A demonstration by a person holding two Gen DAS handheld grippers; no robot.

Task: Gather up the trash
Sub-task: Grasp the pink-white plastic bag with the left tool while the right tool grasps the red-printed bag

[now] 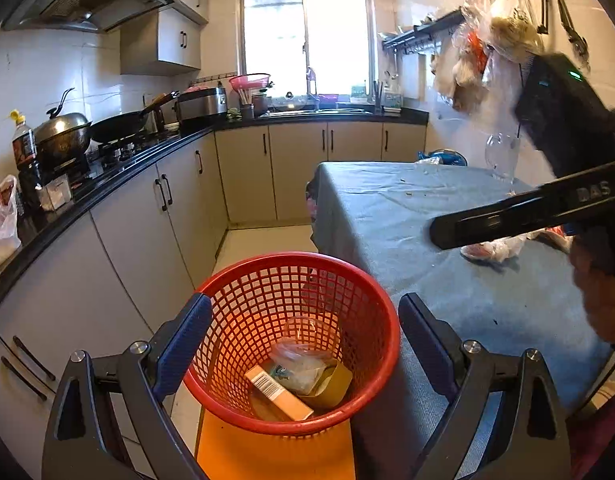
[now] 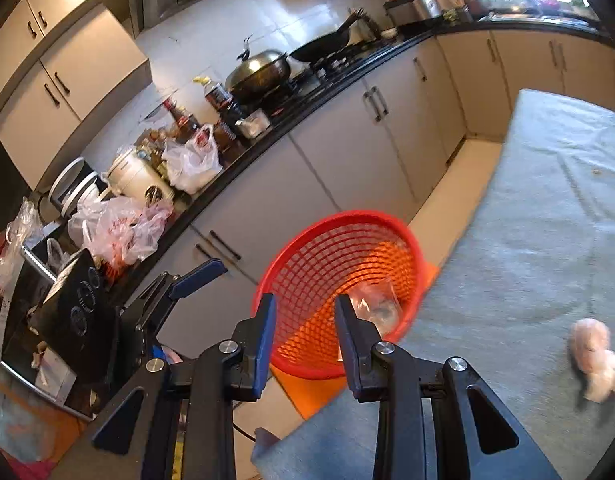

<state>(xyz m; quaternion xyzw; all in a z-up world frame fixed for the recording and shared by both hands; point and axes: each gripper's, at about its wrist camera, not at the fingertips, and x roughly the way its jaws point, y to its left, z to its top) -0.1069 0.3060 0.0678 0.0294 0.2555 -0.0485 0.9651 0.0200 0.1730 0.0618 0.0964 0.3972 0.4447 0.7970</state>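
Observation:
A red mesh basket [image 1: 291,344] stands on an orange stool [image 1: 275,456] beside the cloth-covered table [image 1: 387,208]. In it lie a small barcode box [image 1: 277,392], a clear plastic bag [image 1: 299,360] and a brown-yellow wrapper [image 1: 335,380]. My left gripper [image 1: 305,304] hangs open above the basket, its blue pads wide apart and empty. My right gripper [image 2: 304,300] points at the basket [image 2: 335,292] with a narrow gap between its pads and nothing in it. A crumpled pink-white piece of trash [image 2: 595,360] lies on the table to its right, also visible under the right gripper's finger [image 1: 507,216].
A black counter [image 1: 119,176] along the left carries a wok, pots, bottles and plastic bags. An empty glass [image 1: 501,156] and small crumbs [image 1: 407,194] sit on the far part of the table. Bags hang from a wall rack [image 1: 483,52] on the right. A hand [image 1: 603,292] grips the right tool.

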